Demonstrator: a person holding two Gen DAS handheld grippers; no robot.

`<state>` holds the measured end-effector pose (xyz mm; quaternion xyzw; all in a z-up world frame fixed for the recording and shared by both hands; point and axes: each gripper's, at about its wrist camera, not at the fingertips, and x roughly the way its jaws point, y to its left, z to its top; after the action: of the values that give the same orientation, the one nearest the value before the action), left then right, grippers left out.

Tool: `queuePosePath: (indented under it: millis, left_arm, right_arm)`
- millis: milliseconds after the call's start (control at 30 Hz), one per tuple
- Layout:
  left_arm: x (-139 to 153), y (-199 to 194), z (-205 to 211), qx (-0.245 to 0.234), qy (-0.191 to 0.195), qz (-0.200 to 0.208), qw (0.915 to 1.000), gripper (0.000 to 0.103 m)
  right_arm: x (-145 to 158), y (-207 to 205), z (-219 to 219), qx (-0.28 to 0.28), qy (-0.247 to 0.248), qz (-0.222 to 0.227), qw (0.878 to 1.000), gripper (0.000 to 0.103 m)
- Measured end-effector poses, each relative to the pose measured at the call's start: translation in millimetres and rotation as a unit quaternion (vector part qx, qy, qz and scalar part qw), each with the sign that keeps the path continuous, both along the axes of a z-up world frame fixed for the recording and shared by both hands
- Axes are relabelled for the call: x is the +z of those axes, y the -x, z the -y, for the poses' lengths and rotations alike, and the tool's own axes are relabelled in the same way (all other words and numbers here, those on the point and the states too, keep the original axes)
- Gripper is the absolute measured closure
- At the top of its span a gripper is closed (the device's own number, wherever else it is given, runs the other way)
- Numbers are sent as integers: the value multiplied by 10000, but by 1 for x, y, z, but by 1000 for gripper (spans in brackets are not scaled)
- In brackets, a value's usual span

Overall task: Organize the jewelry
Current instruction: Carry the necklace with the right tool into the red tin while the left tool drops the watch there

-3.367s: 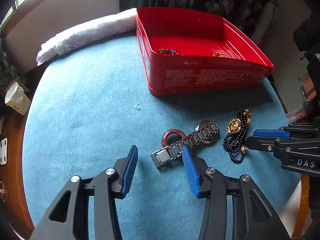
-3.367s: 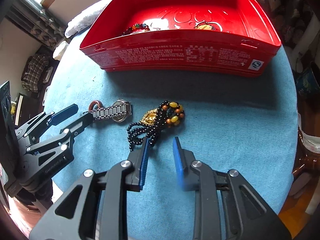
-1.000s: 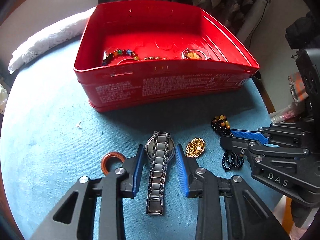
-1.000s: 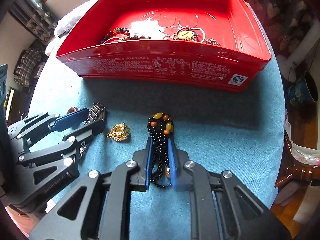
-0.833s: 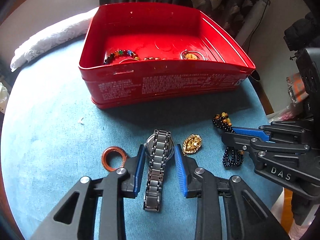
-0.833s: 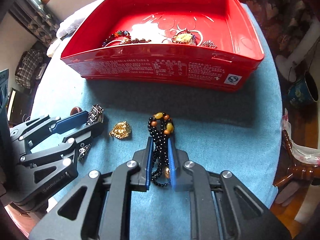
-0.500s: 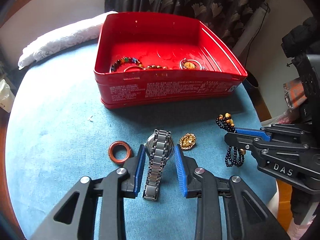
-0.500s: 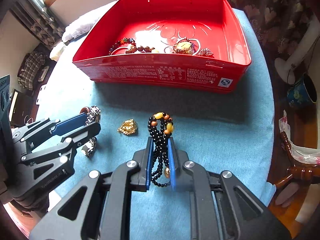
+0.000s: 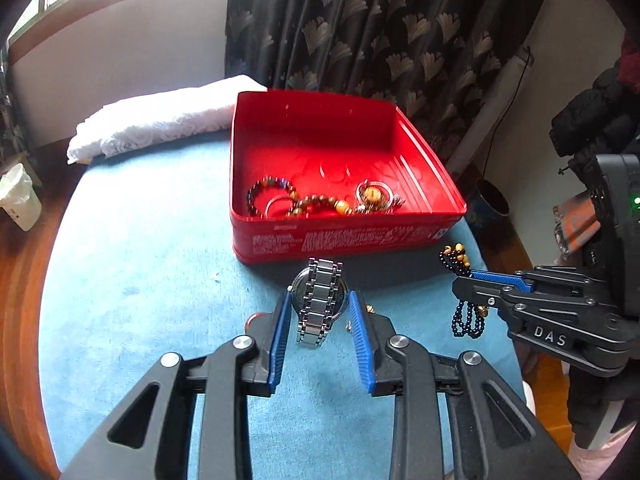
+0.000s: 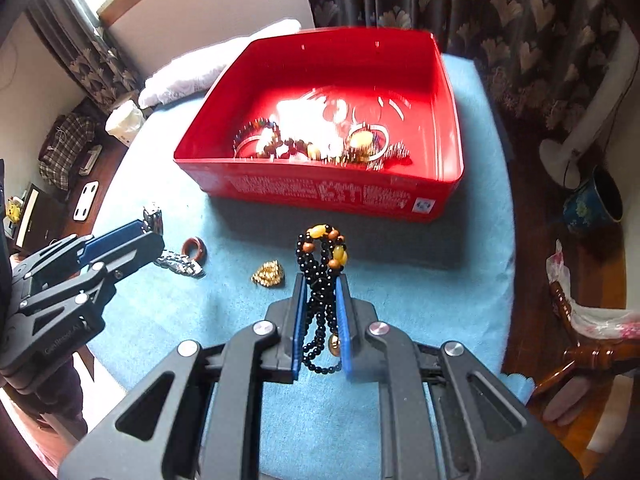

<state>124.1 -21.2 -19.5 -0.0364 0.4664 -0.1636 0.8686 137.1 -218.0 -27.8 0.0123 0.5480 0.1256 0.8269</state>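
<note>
Red tin (image 10: 328,194) is open-topped, entry from above unobstructed; its near wall stands between both grippers and the inside. Jewelry heap (image 9: 324,200) crowds the tin's front edge, back half of the floor bare. On the blue cloth (image 9: 140,264), gold pendant (image 10: 269,273) and red ring (image 10: 194,249) lie between the grippers. White towel (image 9: 160,120) borders the tin's far-left side.

Before you the tin (image 10: 320,196) sits on the worktop (image 10: 420,288), bracelets (image 9: 304,200) inside; nearer you lie a pendant (image 10: 269,274) and, to its left, a ring (image 10: 194,249).
</note>
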Motion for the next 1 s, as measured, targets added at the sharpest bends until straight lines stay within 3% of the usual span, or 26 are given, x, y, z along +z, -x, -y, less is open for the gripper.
queuePosePath:
  millis: [267,500,700,967,1000]
  left_arm:
    - [37,-21,10,-85,93,461,9989,74]
    - [57,-75,26,-69,29,669,9977,74]
    - [38,-120,42,-124,-209,523,9983,74]
    - [-12,-156,55,-187,-502,85,9985,74]
    - [-17,-159,55,-196,-492,42,9986,83]
  right_arm:
    - [31,-20,6,10,24,349,9994,90]
    - [56,-53,7,34,125,702,9974,90]
    - [52,-90,8,41,227,753,9969,90]
    - [8,-131,11,6,242,401,9989,90]
    - [2,-134,11,4,251,361,9990,90]
